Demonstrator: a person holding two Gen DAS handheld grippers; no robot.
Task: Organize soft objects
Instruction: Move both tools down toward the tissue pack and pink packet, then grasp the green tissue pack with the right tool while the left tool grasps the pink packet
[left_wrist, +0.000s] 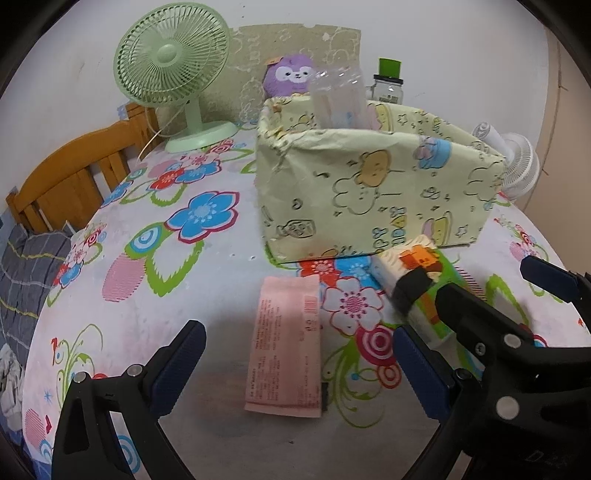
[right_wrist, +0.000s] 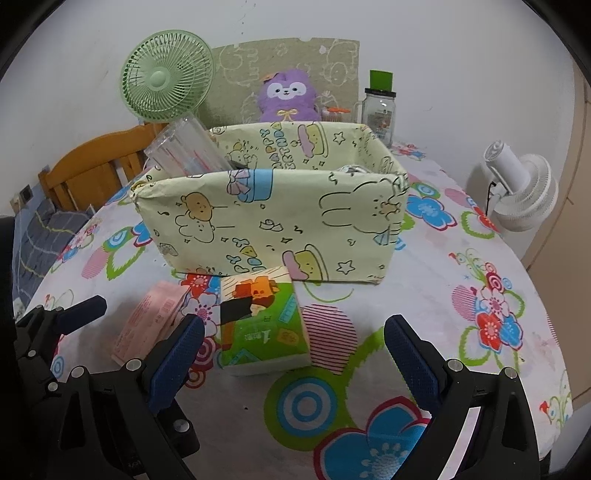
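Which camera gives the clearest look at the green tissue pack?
The right wrist view. The green tissue pack lies whole and unobstructed on the tablecloth between the open right gripper fingers, in front of the wrapped box. In the left wrist view the same pack sits at the right, partly hidden behind the right gripper's finger.

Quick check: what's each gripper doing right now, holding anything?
Left gripper: open, holding nothing, fingers either side of the pink pack.
Right gripper: open, holding nothing, fingers straddling the green tissue pack.
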